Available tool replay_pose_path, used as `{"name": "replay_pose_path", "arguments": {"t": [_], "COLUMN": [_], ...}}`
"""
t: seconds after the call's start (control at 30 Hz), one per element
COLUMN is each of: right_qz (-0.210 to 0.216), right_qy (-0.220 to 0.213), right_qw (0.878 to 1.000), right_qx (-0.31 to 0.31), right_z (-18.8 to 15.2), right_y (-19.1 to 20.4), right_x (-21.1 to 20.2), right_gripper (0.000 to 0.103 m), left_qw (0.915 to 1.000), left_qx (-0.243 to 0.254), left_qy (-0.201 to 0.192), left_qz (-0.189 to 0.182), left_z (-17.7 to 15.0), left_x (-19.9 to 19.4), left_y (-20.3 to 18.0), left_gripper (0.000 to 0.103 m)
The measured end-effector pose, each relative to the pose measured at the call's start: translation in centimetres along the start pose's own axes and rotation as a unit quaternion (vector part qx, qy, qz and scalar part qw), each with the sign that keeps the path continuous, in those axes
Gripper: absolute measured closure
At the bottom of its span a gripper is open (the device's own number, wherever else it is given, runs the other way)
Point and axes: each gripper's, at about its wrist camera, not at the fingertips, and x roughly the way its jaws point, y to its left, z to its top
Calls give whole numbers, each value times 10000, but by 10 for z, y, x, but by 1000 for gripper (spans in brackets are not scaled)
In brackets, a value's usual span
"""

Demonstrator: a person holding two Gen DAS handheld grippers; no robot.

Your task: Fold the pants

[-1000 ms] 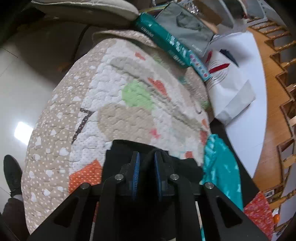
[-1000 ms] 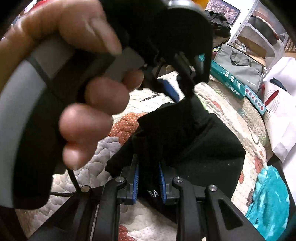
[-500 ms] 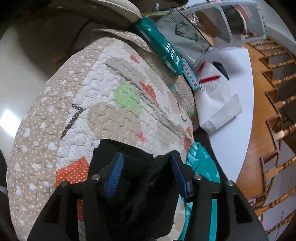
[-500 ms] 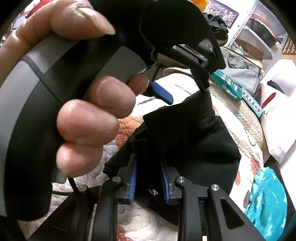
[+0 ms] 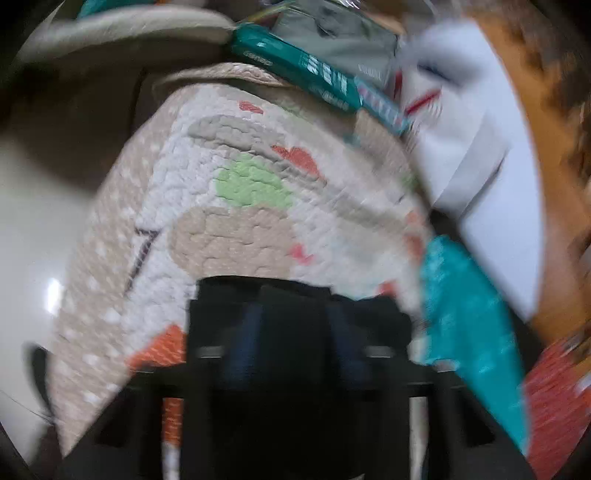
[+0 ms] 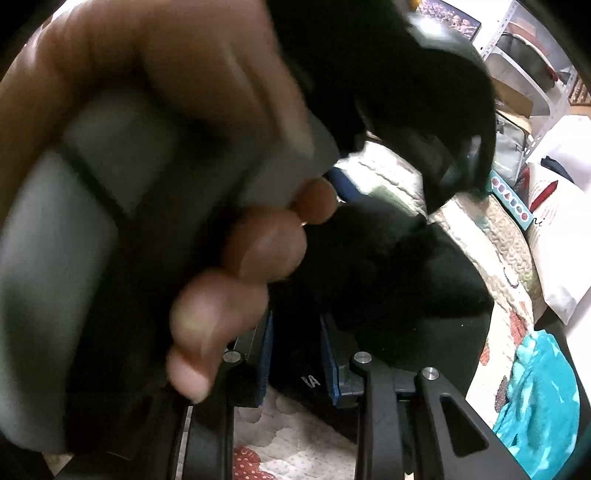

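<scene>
The black soft fabric pants (image 6: 388, 280) lie bunched and partly folded on a quilted patchwork blanket (image 5: 236, 229), forming one dark heap with a rounded fold on top and a flatter layer beneath. A small white print, reading roughly "RA", shows on the fabric between the right claw's blue pads. The cloth looks matte and thick, with no visible pattern.

The right claw (image 6: 293, 354) has its two blue-padded fingers (image 6: 265, 354) set narrow around a fold of the pants, with cloth filling the gap between them. The left claw (image 5: 291, 332) is blurred in its own view; its two blue pads stand fairly wide apart with black fabric between them, and I cannot tell whether they press on it or not. In the right wrist view, the left hand (image 6: 207, 206) wraps around the grey and black handle (image 6: 74, 236) of the left tool, very near the lens, with four fingertips showing.

The blanket is beige with white dots at the edge, and carries one green patch, several orange and red patches, and grey bands. One crumpled teal cloth (image 5: 465, 325) lies just beside the pants at the right edge of the blanket. Beyond the blanket's far edge sit one long teal box (image 5: 303, 70), one grey zipped bag (image 5: 332, 33), and one white bag with a red mark (image 5: 443, 125).
</scene>
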Motion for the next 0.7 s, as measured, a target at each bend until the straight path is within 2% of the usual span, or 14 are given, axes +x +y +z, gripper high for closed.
{"name": "replay_pose_path", "arguments": {"t": [0.03, 0.07, 0.13, 0.17, 0.23, 0.3, 0.37, 0.43, 0.47, 0.53, 0.6, 0.7], "right_qz": [15, 69, 155, 178, 216, 261, 328, 365, 353, 252, 147, -39], "right_qy": [-14, -30, -54, -55, -49, -9, 0, -62, -120, -210, -194, -88], "right_qw": [10000, 10000, 9999, 9998, 9998, 9997, 9993, 9987, 9983, 9967, 9933, 9823], "right_qx": [19, 31, 46, 43, 18, 31, 151, 338, 450, 740, 1128, 1871], "right_z": [-1, -2, -5, -6, -12, -18, -24, -29, -31, -31, -29, -27], "right_y": [-2, -3, -5, -6, -7, -12, -21, -34, -42, -63, -89, -129], "right_x": [-2, -5, -10, -12, -19, -25, -35, -46, -52, -63, -62, -46], "right_gripper": [75, 75, 76, 73, 64, 47, 46, 46, 46, 46, 46, 46], "left_qw": [9996, 9994, 9984, 9971, 9932, 9890, 9868, 9862, 9873, 9901, 9928, 9931], "left_qx": [76, 8, -248, -311, -446, -754, -1139, -1448, -1400, -1094, -663, 208], "left_qy": [-30, -24, -50, -84, -176, -213, -193, -348, -462, -658, -805, -828], "left_qz": [255, 347, 511, 693, 1064, 1257, 1135, 716, 597, 581, 586, 808], "left_z": [-1, -1, -2, -2, -2, -2, -3, -3, -1, 2, 4, 3], "left_x": [-1, -2, -7, -9, -12, -17, -21, -30, -36, -44, -44, -23], "left_y": [-1, 2, 15, 20, 33, 50, 65, 71, 68, 53, 29, -18], "left_gripper": [88, 93, 94, 102, 103, 103, 102, 102, 99, 86, 69, 61]}}
